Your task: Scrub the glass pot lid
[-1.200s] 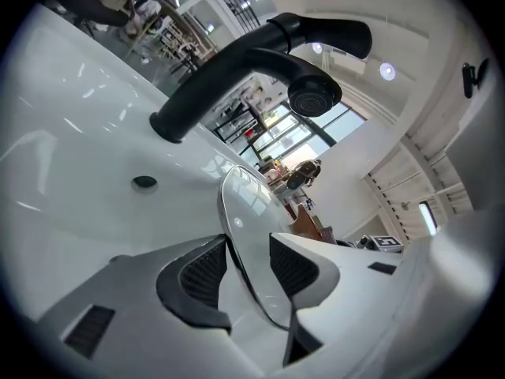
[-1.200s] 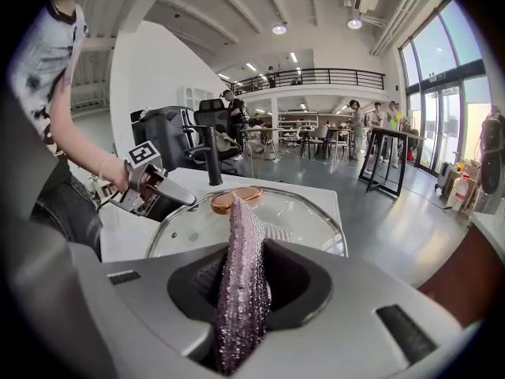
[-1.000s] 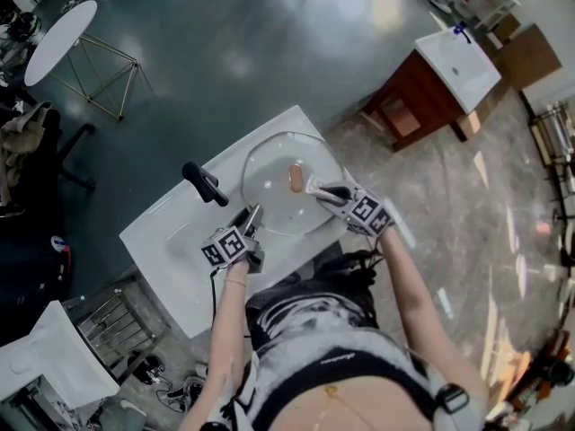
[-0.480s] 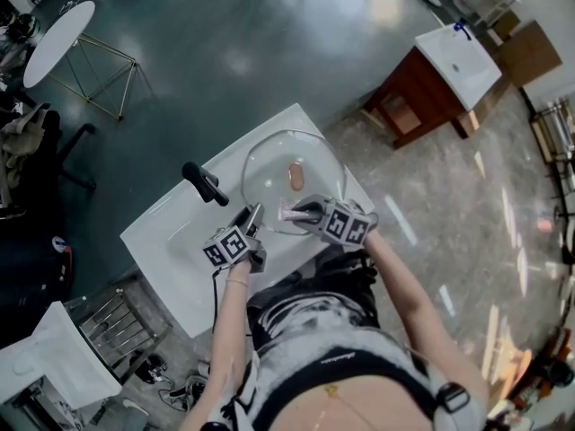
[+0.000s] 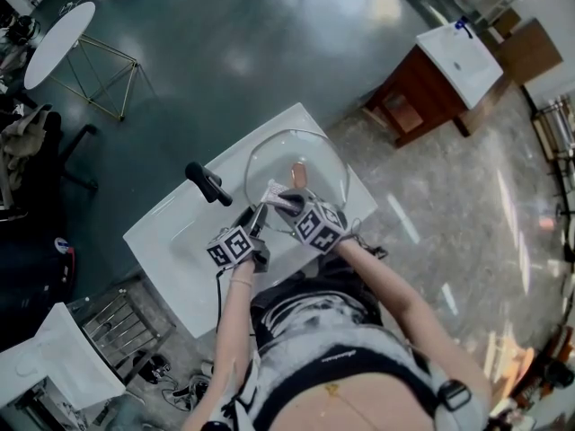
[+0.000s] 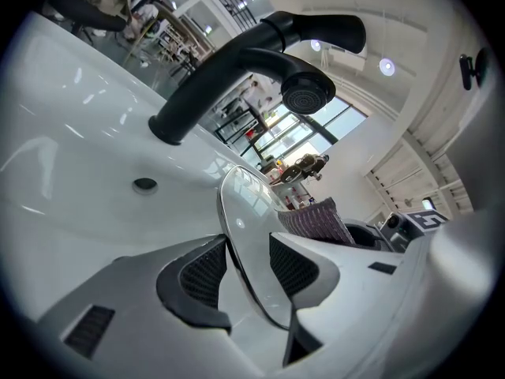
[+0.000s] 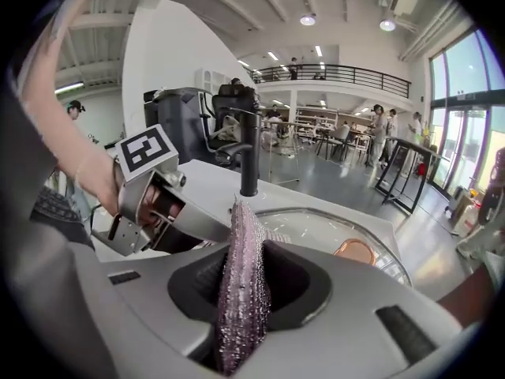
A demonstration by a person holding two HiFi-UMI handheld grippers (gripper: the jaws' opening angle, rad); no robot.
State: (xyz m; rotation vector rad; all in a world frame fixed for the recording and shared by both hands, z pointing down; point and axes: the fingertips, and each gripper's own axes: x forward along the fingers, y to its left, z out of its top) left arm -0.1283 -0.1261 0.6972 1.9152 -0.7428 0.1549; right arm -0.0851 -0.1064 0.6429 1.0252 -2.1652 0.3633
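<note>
the jaws of your left gripper (image 6: 241,273) pinch the rim of the round clear glass pot lid (image 5: 314,160) over the white sink (image 5: 171,233). your right gripper (image 7: 245,290) holds the sparkly purple scrub cloth (image 7: 239,279) tight in its jaws at the lid's near edge. most scrubbing looks left to do.

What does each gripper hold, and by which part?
Left gripper: the glass lid, by its rim. Right gripper: the scrubbing cloth, by its lower part.
</note>
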